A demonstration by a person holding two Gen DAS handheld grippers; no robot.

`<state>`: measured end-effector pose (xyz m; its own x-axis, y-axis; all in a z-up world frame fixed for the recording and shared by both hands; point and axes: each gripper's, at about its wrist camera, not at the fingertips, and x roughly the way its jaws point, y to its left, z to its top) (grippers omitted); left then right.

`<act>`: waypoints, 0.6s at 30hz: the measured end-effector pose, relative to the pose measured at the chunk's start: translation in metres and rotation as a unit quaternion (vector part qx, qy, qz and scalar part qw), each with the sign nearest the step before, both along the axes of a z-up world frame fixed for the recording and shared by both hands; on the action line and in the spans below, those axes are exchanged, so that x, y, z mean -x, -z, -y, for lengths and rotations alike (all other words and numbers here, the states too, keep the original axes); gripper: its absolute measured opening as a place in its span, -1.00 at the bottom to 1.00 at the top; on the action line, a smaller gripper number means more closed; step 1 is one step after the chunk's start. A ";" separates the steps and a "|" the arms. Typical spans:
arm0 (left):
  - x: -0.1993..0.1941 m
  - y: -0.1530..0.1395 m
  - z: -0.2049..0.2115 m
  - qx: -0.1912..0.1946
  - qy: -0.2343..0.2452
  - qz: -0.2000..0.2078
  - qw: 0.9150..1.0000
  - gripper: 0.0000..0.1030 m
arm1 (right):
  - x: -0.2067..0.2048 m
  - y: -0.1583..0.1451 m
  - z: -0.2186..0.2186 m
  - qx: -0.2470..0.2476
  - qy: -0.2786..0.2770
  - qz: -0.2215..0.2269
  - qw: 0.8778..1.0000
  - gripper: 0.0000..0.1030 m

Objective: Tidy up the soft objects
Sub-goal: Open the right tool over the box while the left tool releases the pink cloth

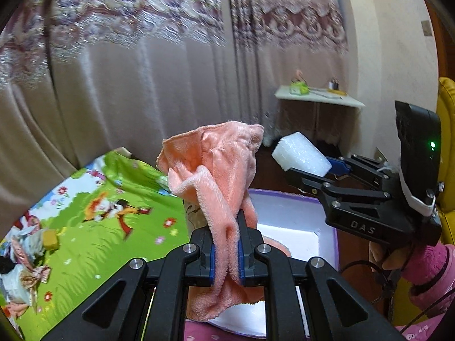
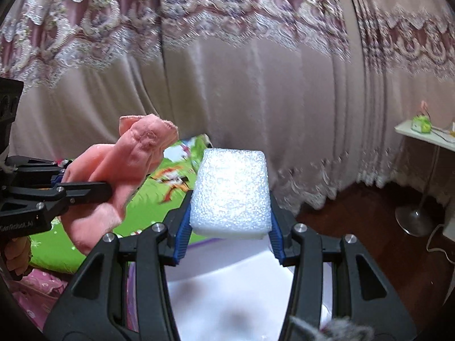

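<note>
Left gripper is clamping a pink fleecy cloth between its blue pads, jaws nearly together, with the fabric bunching above the fingers and a fold hanging below them. Right gripper is holding a white foam block, the blue pads pressing against its two sides while the block is standing up above the fingertips. Both tools are hanging over a white box with a purple rim; its pale interior is showing beneath the foam block in the right wrist view, and something pink appears to be lying inside it, though the left gripper is hiding most of it. In the left wrist view the right gripper is sitting to the right with the foam block pointing toward the cloth, the two items near but apart. A hand in a pink sleeve is gripping that tool's handle. A green cartoon play mat is lying to the left of the box, carrying a heap of mixed fabrics at its far left edge. Beige curtains with lace trim are filling the background, and a small white side table is standing by the wall. A grey fuzzy item is showing at the bottom edge of the right wrist view.
</note>
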<state>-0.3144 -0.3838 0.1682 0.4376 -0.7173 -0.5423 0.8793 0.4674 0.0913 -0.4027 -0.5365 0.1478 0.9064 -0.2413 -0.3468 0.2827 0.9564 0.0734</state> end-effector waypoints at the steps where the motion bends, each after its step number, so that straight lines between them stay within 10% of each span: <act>1: -0.001 0.002 0.003 -0.003 0.003 -0.003 1.000 -0.77 | 0.000 0.002 0.002 -0.001 0.004 -0.006 1.000 -0.01; 6: 0.001 0.021 0.015 -0.023 0.043 -0.049 0.998 -0.73 | 0.000 0.011 0.013 -0.003 0.021 -0.045 0.999 -0.01; 10: -0.015 0.045 0.020 -0.042 0.081 -0.156 0.984 -0.18 | -0.017 0.022 0.018 -0.001 0.041 -0.125 0.991 0.60; 18: -0.113 0.071 -0.098 0.032 -0.123 -0.197 0.972 0.33 | -0.069 0.030 -0.020 -0.013 -0.018 -0.172 0.985 0.64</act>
